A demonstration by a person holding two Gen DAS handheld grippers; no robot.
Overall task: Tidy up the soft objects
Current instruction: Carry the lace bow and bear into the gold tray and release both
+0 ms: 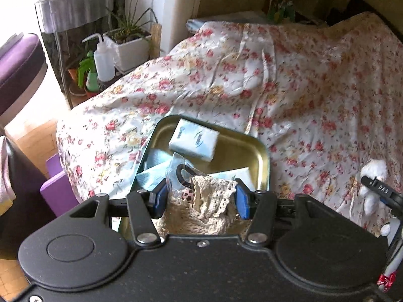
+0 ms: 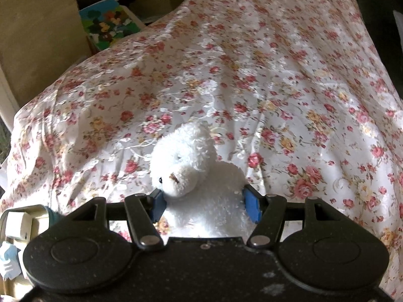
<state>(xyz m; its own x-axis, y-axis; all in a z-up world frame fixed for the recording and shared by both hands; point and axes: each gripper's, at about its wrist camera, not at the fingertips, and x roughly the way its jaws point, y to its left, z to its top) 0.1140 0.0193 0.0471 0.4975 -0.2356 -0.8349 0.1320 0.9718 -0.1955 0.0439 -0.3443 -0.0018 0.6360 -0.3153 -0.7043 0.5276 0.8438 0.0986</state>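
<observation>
One bear, one crochet bundle, one tin.

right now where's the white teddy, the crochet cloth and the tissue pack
white teddy [image 2: 181,161], right wrist view, on its head
crochet cloth [image 1: 209,196], left wrist view, on its bunched top
tissue pack [image 1: 192,139], left wrist view, on its top face

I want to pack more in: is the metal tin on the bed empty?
No. The tin already holds a tissue pack and pale blue packets; some gold floor shows.
</observation>
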